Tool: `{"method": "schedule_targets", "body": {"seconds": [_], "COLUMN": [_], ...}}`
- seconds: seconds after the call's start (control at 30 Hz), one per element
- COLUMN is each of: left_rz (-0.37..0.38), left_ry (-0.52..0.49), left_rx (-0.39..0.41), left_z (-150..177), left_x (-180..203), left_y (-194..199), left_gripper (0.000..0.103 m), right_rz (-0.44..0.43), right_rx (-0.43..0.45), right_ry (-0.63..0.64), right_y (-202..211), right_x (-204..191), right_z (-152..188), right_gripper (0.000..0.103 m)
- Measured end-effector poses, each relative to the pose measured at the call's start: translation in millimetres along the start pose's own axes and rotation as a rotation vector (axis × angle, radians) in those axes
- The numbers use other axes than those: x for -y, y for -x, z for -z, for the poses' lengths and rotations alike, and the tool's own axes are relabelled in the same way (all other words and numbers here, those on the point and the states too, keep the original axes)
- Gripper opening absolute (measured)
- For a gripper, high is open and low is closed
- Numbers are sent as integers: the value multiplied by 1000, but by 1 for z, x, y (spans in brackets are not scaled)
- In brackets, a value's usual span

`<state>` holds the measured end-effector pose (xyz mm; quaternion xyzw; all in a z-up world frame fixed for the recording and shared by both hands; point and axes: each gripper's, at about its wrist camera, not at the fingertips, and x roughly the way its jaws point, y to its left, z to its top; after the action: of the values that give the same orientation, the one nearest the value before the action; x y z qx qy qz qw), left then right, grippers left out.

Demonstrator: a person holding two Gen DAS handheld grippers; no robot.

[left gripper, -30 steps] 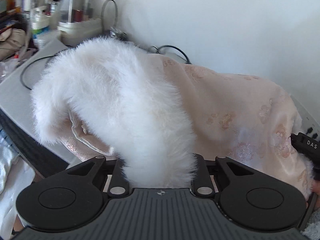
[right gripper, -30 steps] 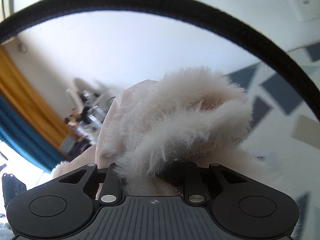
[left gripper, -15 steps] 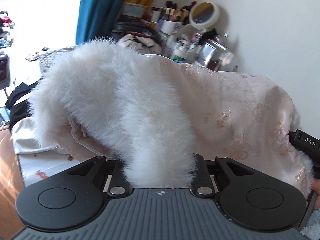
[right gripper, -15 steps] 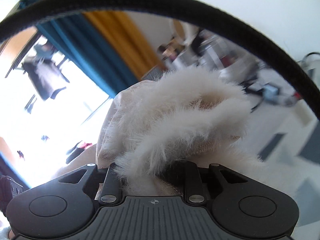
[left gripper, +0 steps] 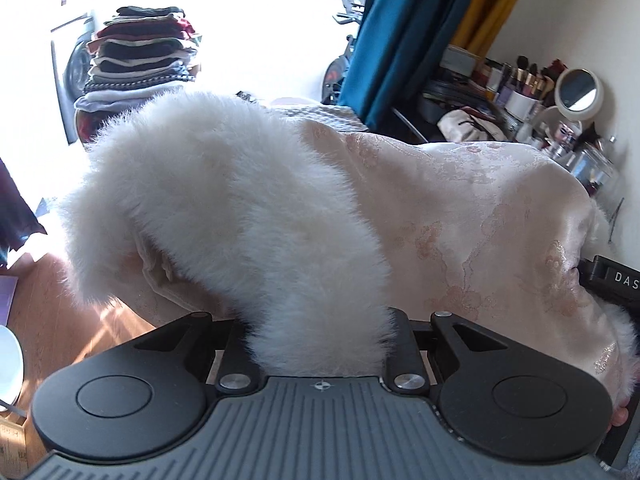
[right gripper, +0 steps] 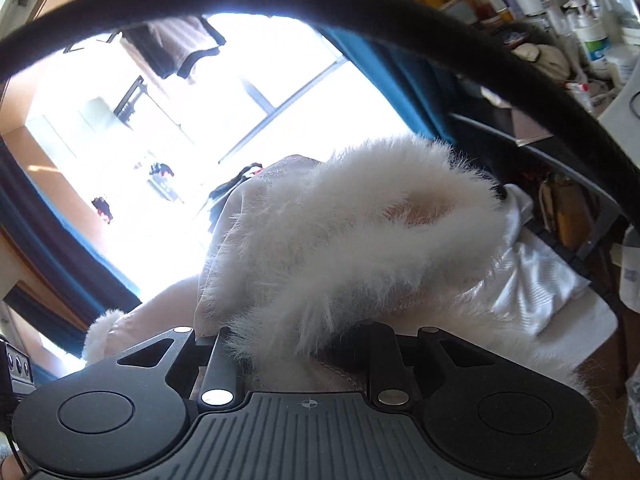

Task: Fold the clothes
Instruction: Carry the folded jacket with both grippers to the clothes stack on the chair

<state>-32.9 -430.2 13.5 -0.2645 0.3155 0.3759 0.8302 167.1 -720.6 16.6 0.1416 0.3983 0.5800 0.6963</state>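
Garment: my fur-trimmed satin jacket (left gripper: pixel 460 216) hangs in the air, stretched between my two tongs, nothing under it
Left tongs (left gripper: pixel 320 344): clenched on the white fur edge
Right tongs (right gripper: pixel 304 352): clenched on fur trim at the far end
Long axis: runs tongs to tongs; neither hand is nearer
Left view only: stack of folded clothes (left gripper: pixel 140 56) by the window
Right view only: black cable (right gripper: pixel 360 4) arching overhead

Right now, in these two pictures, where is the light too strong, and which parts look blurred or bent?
Left wrist view: the window is blown out to white, sun falls on the wooden floor, and the fur-trimmed garment stays sharp. Right wrist view: the window glares white too, a black cable close to the lens bends in a blurred arc, and the cluttered shelf is smeared.
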Motion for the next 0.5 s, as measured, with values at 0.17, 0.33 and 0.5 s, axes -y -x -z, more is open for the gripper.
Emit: {"method": "schedule_targets", "body": {"seconds": [0.17, 0.33, 0.5], "left_rz": [-34, -42, -58], "left_ry": [38, 17, 36], "left_rx": [-4, 4, 17], "left_z": [-24, -60, -101], "left_x": [-38, -73, -103], "left_y": [-18, -38, -60], "left_gripper": [22, 22, 22], "right_rz": [-40, -72, -81], "right_rx": [-48, -37, -40], "right_ry": [16, -8, -63], "right_y": [-55, -100, -147], "right_x": [-26, -34, -38], "right_z": [1, -6, -26], "right_gripper": [21, 21, 21]}}
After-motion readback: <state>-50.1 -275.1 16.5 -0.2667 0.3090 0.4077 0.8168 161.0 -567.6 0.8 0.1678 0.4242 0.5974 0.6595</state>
